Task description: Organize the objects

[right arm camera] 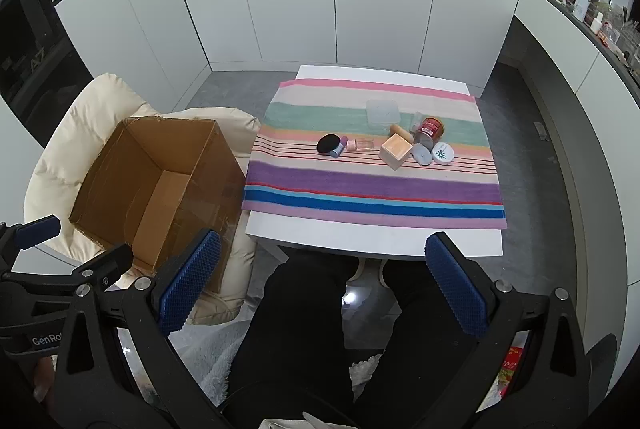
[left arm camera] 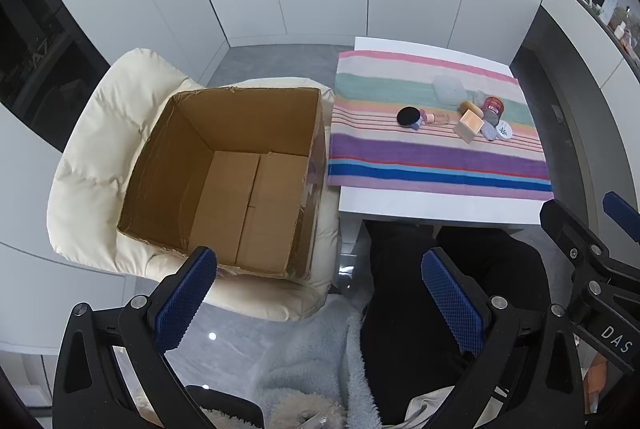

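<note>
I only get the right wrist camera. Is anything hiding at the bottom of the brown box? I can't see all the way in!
Observer: No. The left wrist view looks straight down into the cardboard box. Its whole floor shows there, just folded flaps with nothing on them.
Operator: And my other grabber, is it holding something? I only see a bit of it.
Observer: No. The left gripper is open, with both blue pads wide apart and nothing between them.
</note>
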Demonstrator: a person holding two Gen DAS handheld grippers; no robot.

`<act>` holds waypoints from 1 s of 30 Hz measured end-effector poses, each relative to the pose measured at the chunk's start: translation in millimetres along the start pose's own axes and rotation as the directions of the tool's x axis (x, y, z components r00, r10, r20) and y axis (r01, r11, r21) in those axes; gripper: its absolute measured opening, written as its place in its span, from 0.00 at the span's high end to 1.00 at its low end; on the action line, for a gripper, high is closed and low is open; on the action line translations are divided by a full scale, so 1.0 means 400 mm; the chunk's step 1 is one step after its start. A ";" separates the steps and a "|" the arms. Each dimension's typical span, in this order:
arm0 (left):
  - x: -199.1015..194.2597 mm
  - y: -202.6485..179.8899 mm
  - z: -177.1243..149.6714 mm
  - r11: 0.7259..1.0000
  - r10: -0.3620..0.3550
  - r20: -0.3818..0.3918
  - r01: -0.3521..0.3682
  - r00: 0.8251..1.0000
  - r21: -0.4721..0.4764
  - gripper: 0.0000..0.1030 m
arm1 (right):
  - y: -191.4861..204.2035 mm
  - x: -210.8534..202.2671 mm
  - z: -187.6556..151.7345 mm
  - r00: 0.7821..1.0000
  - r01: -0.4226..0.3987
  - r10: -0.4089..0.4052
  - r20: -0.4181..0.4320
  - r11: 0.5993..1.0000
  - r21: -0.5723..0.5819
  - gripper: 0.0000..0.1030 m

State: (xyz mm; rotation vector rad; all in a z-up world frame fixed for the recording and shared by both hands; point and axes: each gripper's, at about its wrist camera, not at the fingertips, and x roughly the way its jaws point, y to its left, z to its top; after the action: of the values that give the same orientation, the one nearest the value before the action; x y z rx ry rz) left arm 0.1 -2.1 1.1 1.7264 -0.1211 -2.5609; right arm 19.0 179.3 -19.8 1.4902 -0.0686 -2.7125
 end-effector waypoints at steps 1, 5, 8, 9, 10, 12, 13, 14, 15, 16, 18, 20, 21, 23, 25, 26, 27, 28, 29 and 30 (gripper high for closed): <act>0.000 0.000 -0.001 1.000 -0.001 0.001 0.001 1.000 0.000 0.00 | 0.001 0.000 -0.001 1.000 0.000 0.000 0.001 1.000 0.001 0.00; -0.001 0.004 -0.004 1.000 -0.002 0.002 0.002 1.000 0.000 0.00 | -0.002 0.000 -0.002 1.000 0.000 0.000 0.000 1.000 0.003 0.00; -0.001 0.002 -0.007 1.000 -0.004 0.000 0.004 1.000 0.001 0.00 | 0.002 0.000 -0.005 1.000 0.001 -0.001 0.001 1.000 0.001 0.00; -0.001 0.002 -0.007 1.000 -0.003 -0.001 0.003 1.000 0.002 0.00 | 0.001 0.000 -0.005 1.000 0.000 0.000 0.001 1.000 0.000 0.00; -0.003 0.001 -0.008 1.000 -0.002 0.000 0.002 1.000 0.003 0.00 | 0.000 0.000 -0.005 1.000 -0.002 0.002 0.001 1.000 0.001 0.00; -0.002 0.001 -0.009 1.000 -0.002 -0.001 0.002 1.000 0.003 0.00 | 0.001 0.001 -0.004 1.000 -0.002 0.002 -0.001 1.000 0.002 0.00; -0.002 0.001 -0.008 1.000 -0.002 -0.002 0.002 1.000 0.002 0.00 | 0.001 0.002 -0.004 1.000 -0.001 0.001 -0.002 1.000 0.001 0.00; -0.003 0.002 -0.009 1.000 -0.003 -0.002 0.003 1.000 0.002 0.00 | 0.001 0.002 -0.004 1.000 -0.001 0.001 -0.002 1.000 0.001 0.00; -0.002 0.001 -0.008 1.000 -0.003 -0.003 0.003 1.000 0.003 0.00 | 0.001 0.003 -0.005 1.000 -0.001 0.001 -0.002 1.000 0.001 0.00; -0.002 0.001 -0.008 1.000 -0.002 -0.004 0.002 1.000 0.003 0.00 | 0.001 0.003 -0.005 1.000 -0.001 0.001 -0.001 1.000 0.001 0.00; 0.000 0.001 -0.008 1.000 -0.003 -0.005 0.003 1.000 0.002 0.00 | 0.001 0.003 -0.005 1.000 0.000 0.000 0.000 1.000 -0.001 0.00; 0.004 0.001 -0.007 1.000 -0.007 -0.010 0.007 1.000 0.001 0.00 | 0.002 0.005 -0.006 1.000 -0.001 0.001 -0.003 1.000 -0.001 0.00; 0.006 0.000 -0.007 1.000 -0.009 -0.011 0.009 1.000 0.001 0.00 | 0.002 0.005 -0.008 1.000 -0.001 0.001 -0.003 1.000 -0.001 0.00; 0.010 -0.003 -0.006 1.000 -0.011 -0.014 0.011 1.000 0.003 0.00 | -0.001 0.005 -0.010 1.000 0.001 -0.001 -0.003 1.000 0.000 0.00; 0.013 -0.007 -0.007 1.000 -0.009 -0.014 0.009 1.000 0.008 0.00 | -0.002 0.004 -0.012 1.000 0.000 0.000 -0.002 1.000 0.001 0.00; 0.014 -0.010 -0.008 1.000 -0.010 -0.015 0.010 1.000 0.011 0.00 | -0.001 0.004 -0.011 1.000 0.001 -0.001 -0.002 1.000 0.001 0.00; 0.015 -0.011 -0.010 1.000 -0.011 -0.015 0.011 1.000 0.013 0.00 | -0.001 0.005 -0.011 1.000 -0.001 0.001 -0.002 1.000 0.001 0.00; 0.016 -0.014 -0.009 1.000 -0.012 -0.016 0.012 1.000 0.015 0.00 | 0.000 0.005 -0.011 1.000 0.000 0.000 -0.004 1.000 0.000 0.00; 0.018 -0.017 -0.011 1.000 -0.013 -0.017 0.013 1.000 0.018 0.00 | 0.000 0.005 -0.011 1.000 -0.002 0.002 -0.005 1.000 -0.002 0.00; 0.019 -0.018 -0.013 1.000 -0.013 -0.018 0.013 1.000 0.020 0.00 | 0.001 0.006 -0.012 1.000 -0.003 0.003 -0.007 1.000 -0.005 0.00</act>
State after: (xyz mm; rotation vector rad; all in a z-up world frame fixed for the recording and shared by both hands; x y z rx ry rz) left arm 1.8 4.3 -8.6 1.7621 -0.1356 -2.5611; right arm 21.8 178.7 -24.4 1.4971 -0.0634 -2.7027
